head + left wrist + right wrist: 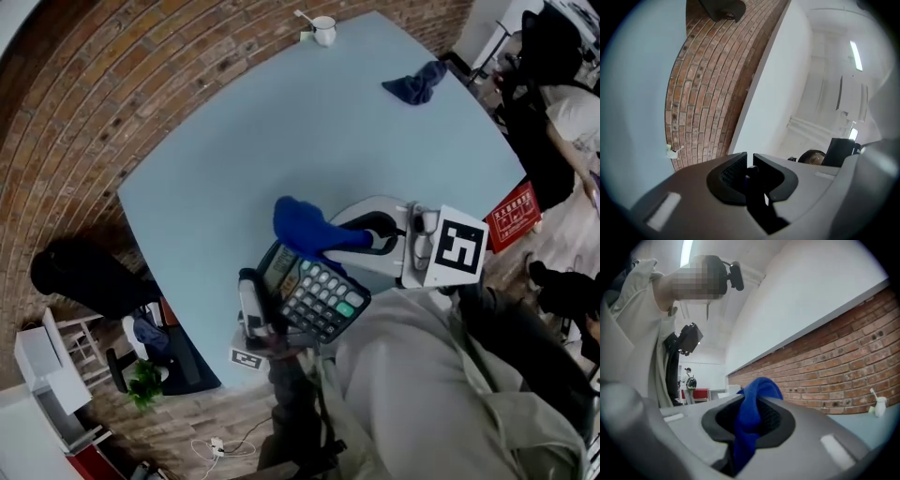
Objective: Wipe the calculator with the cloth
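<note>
A dark calculator (317,295) with grey keys and one green key is lifted off the table, tilted, at the table's near edge. My left gripper (265,311) is shut on its left edge. In the left gripper view only a thin dark edge of the calculator (757,199) shows between the jaws of my left gripper (750,171). A bright blue cloth (302,225) is bunched just above the calculator's display end. My right gripper (330,240) is shut on it, coming in from the right. In the right gripper view the blue cloth (752,420) fills the gap of the right gripper (754,416).
The light blue table (281,141) stretches away from me. On it, a white cup (323,30) with a spoon stands at the far edge and a second, darker blue cloth (415,84) lies far right. A red sign (514,216) and a seated person (562,103) are right of the table.
</note>
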Demonstrator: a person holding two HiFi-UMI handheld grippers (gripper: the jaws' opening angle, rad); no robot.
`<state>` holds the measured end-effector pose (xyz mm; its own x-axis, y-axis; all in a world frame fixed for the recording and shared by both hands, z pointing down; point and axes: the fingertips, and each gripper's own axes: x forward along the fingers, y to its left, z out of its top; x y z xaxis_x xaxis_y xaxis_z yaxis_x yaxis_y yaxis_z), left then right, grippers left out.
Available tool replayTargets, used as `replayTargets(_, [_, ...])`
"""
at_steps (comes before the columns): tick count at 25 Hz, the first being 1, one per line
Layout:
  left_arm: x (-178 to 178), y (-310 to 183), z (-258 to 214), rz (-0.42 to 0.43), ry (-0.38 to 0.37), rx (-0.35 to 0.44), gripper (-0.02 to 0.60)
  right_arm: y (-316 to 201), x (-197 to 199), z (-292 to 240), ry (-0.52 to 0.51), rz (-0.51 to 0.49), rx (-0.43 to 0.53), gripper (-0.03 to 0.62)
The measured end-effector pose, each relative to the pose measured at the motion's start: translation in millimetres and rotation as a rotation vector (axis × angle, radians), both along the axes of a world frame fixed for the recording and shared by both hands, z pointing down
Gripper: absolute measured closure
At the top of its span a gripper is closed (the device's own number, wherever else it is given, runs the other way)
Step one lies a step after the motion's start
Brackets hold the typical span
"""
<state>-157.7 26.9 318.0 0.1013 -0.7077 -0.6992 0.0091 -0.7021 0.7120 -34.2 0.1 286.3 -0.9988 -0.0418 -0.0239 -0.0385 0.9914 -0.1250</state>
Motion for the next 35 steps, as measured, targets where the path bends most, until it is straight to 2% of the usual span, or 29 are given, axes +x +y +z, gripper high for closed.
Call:
replayTargets(4, [-24,3,8,-0.103,-0.002,-0.049,0.543,29,20,10,0.070,-0.087,0.021,0.534])
replayTargets(7, [-48,2,14,-0.179,0.033,-0.085,0.543,48,27,16,0.121,-0.106,0.014,0.534])
replayTargets(10, [-61,-2,22,-0.246,0.081,-0.121,0.543,80,17,23,0.170,-0.208,0.061,0.534])
replayTargets(13, [-51,-9,26,-0.238,0.085,-0.144,0.543,116,-1,40,0.263,-0.339,0.133,0.534])
replayTargets(15, [-44,-11,27,-0.223,0.103,-0.152,0.543,124,-5,42,0.283,-0.374,0.167,0.534])
replayTargets(18, [-45,-9,27,-0.220,0.132,-0.148,0.541,101,7,32,0.252,-0.295,0.190,0.534])
replayTargets(22, [-47,-6,27,-0.232,0.111,-0.148,0.541,44,29,21,0.214,-0.036,0.165,0.534])
replayTargets(24, [-47,-7,29,-0.249,0.119,-0.161,0.541,38,27,17,0.187,0.010,0.139,0.534])
replayTargets(27, [-50,-7,36,-0.292,0.135,-0.201,0.543,71,8,23,0.202,-0.103,0.144,0.534])
replayTargets(29, [-51,-7,39,-0.318,0.116,-0.228,0.543,103,-5,39,0.277,-0.228,0.186,0.534])
replayTargets(31, [-51,-7,39,-0.333,0.089,-0.244,0.543,123,-12,50,0.321,-0.308,0.213,0.534])
replayTargets(33, [-52,-5,37,-0.340,0.085,-0.241,0.543,121,-11,50,0.308,-0.305,0.209,0.534])
replayTargets(35, [-53,-3,36,-0.344,0.088,-0.234,0.543,101,-4,44,0.284,-0.246,0.211,0.534])
